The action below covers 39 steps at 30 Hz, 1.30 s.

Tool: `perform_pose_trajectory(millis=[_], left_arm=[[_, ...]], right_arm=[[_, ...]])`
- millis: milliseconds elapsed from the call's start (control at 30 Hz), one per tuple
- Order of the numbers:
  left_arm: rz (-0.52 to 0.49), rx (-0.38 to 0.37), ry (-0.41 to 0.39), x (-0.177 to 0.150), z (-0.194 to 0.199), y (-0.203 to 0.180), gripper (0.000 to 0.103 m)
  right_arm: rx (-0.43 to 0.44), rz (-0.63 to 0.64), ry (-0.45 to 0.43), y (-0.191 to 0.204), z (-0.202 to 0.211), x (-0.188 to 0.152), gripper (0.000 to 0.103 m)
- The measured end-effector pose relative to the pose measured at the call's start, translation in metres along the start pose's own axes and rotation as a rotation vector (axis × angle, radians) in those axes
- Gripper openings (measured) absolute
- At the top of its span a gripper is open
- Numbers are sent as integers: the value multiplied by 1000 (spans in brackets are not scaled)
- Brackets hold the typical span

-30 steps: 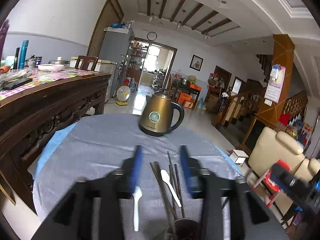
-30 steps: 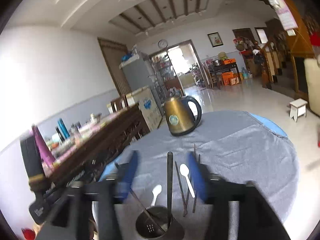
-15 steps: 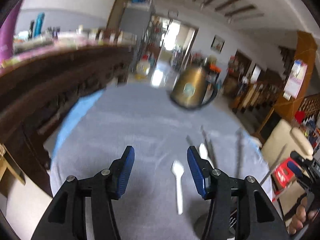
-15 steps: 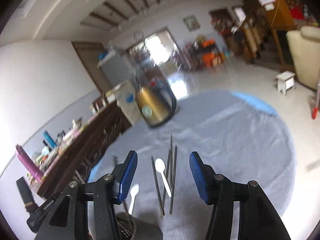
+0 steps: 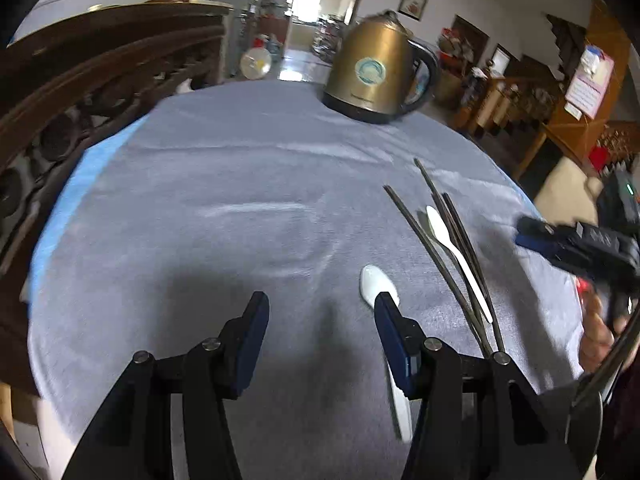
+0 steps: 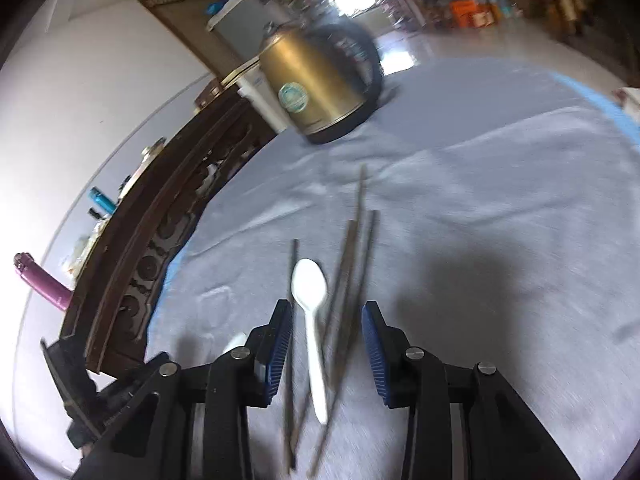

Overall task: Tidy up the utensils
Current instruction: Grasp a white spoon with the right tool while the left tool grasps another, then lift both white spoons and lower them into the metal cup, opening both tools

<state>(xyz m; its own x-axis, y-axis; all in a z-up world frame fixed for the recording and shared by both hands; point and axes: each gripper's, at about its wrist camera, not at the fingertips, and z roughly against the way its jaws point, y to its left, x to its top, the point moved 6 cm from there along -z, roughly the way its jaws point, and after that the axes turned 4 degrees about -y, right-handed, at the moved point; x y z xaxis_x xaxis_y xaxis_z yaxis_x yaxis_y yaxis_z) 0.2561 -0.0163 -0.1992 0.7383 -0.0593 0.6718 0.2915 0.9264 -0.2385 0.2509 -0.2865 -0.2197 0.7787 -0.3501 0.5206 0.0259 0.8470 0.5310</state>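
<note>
Right gripper (image 6: 326, 338) spread around white plastic spoon (image 6: 310, 320) and dark metal chopsticks (image 6: 352, 264), left gripper (image 5: 320, 330) spread, brass-coloured kettle (image 5: 374, 74) at twelve o'clock.

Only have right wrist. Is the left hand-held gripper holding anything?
Observer: No. The left hand-held gripper is open and empty, over the grey cloth.
Operator: I see a sliver of white behind my left finger. Second spoon?
Observer: Yes. The lone white spoon lies flat, bowl toward the kettle, apart from the chopsticks.
Operator: Is it lined up between the left fingers?
Observer: No. It sits at the right-hand finger, which hides part of its handle; only bare cloth shows between the fingers.
</note>
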Motion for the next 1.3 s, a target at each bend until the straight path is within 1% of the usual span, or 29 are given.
perform_pose_trajectory(millis=[100,267,300,333,400,500,567,600,633,667,700,733,833,900,1000,1133,1167,1300], left_arm=[[-31,-23,30,3,-14,-11,56],[-65,-53,56,6,-31,-27,56],[-71,-58,60,6,-34,-30,56],[-75,-64,64,7,-37,-32,56],[-85,-74,69,6,-41,-36,56],[-93,-81,83,4,-45,-39,56],[-98,-81,102,2,-50,-40,56],[-97,-84,113,1,-53,-40,56],[-98,-86,105,1,-54,-41,54],[-101,-88,100,1,-54,-42,45],[-105,-83,100,1,-55,-41,42],[-109,-75,102,1,-55,-41,28],[-83,-100,113,3,-55,-38,29],[-66,-92,113,5,-55,-34,29],[-26,-87,75,8,-39,-24,29],[39,-61,2,12,-12,-8,29],[60,-51,-16,12,-4,-4,29],[110,-12,-77,9,25,4,29]], right_arm=[[31,17,50,10,-27,7,39],[26,83,117,27,-65,15,40],[20,96,127,29,-71,16,43],[10,109,142,30,-76,17,50],[-6,126,167,32,-86,17,57],[-45,182,188,36,-96,17,57],[-80,214,231,35,-104,11,56],[-93,243,218,37,-104,11,56],[-110,262,223,38,-105,10,51],[-125,279,222,39,-105,9,44],[-139,300,228,40,-106,8,31],[-147,317,238,41,-106,7,31],[-156,328,220,42,-99,6,30],[-148,309,200,41,-93,7,30],[-126,240,148,34,-74,11,30],[-93,101,41,14,-33,15,30],[-83,46,-2,7,-17,14,30],[-66,-78,-116,-8,30,1,30]])
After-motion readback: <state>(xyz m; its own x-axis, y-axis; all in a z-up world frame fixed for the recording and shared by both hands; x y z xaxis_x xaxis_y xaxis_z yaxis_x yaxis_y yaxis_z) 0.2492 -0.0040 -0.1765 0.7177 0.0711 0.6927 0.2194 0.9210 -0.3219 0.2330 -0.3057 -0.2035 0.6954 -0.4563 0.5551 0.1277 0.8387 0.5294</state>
